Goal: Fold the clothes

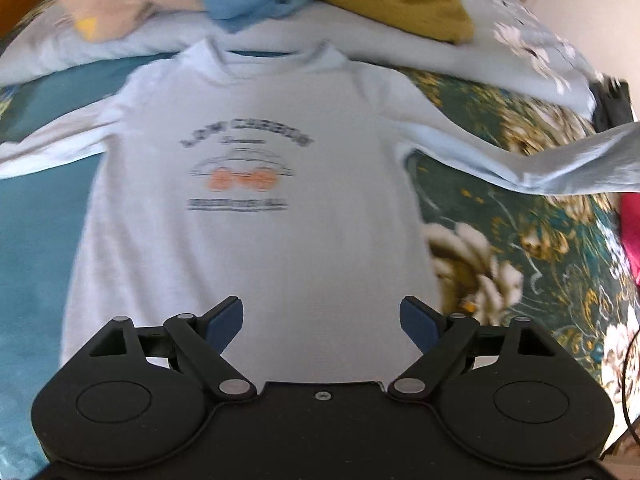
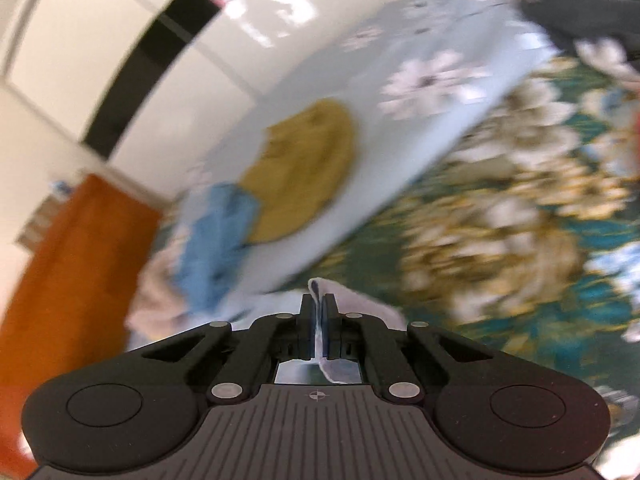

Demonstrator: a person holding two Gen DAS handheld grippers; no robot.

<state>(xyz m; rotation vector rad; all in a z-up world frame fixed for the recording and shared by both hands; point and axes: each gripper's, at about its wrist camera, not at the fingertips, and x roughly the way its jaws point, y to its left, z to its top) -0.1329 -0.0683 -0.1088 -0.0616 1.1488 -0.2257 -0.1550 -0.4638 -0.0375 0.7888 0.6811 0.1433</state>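
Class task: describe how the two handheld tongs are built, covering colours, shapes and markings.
Both the left tongs and right tongs are matt black, with two rounded lobes, linkage arms on silver pivot pins and blue pads. The right one's base is ribbed, with a crosshair mark.

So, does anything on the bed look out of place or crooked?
One thing: the shirt lies flat, but its sleeve on the picture's right is raised off the bedspread, because the right gripper is shut on its cuff. The left gripper is open and empty.
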